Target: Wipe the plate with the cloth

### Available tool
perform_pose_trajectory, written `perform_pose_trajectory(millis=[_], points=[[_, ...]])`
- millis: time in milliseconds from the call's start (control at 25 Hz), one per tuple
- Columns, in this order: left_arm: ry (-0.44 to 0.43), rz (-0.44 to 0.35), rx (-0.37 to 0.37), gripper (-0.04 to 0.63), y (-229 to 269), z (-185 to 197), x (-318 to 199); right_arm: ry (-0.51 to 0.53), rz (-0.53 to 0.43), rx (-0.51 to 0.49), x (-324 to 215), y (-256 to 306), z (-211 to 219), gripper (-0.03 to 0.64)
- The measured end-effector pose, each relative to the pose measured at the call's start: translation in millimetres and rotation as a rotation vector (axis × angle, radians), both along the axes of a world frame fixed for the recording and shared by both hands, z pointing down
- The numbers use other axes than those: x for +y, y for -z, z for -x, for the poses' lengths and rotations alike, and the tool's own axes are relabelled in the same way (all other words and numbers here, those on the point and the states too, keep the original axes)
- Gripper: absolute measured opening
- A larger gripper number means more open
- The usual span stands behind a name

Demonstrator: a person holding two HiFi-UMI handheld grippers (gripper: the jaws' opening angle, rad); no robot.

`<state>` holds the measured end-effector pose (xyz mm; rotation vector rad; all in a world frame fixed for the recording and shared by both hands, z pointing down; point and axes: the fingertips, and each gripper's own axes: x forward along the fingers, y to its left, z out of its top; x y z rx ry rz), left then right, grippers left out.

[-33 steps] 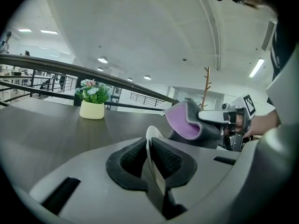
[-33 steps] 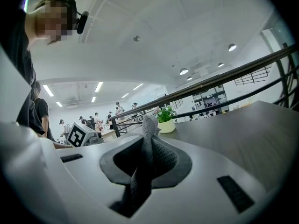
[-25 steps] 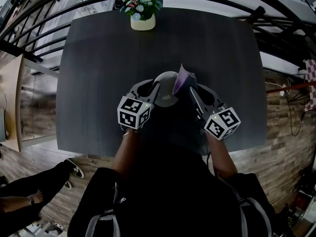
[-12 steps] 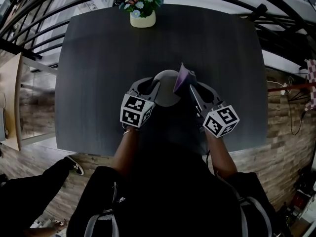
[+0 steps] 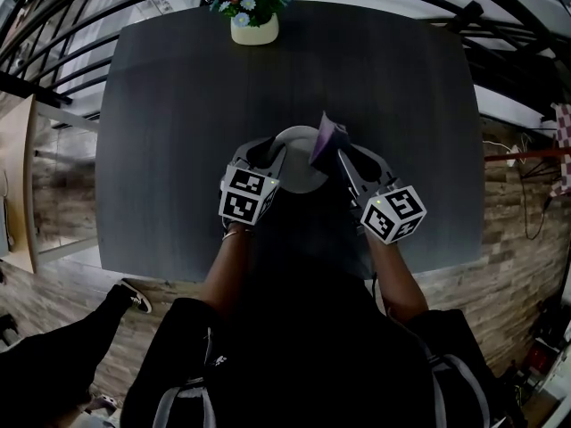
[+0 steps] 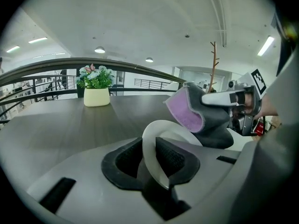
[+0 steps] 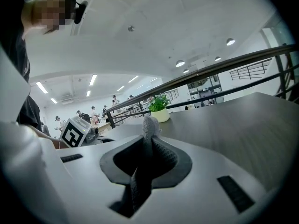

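1. The plate (image 5: 296, 163) is white and sits over the near middle of the dark table (image 5: 178, 105), straight in front of the person. From the left gripper view it looks tipped rather than flat. I cannot tell whether its far edge rests on the tabletop.
2. The left gripper (image 6: 150, 158) has the plate's near rim standing between its two black pads. The jaws are opening, with a dark gap on the rim's left side, so there is no firm pinch.
3. The right gripper (image 7: 142, 160) has its jaws closed tight on the cloth (image 5: 326, 138). A grey fold is squeezed between the pads and pokes out beyond them.
4. The cloth is purple on one face and grey on the other. It is bunched at the plate's far right rim with the purple face turned to the plate. Contact with the plate is unclear.
5. A cream flower pot (image 5: 254, 27) stands at the table's far edge, well apart from the plate.
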<state>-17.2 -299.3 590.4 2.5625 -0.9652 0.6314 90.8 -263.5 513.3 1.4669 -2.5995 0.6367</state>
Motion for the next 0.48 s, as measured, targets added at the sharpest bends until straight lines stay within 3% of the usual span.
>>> perform_pose_trajectory(millis=[480], points=[[-0.037, 0.033, -0.142, 0.098, -24, 4, 3, 0.023, 0.002, 0.015, -5, -10, 13, 0.041]])
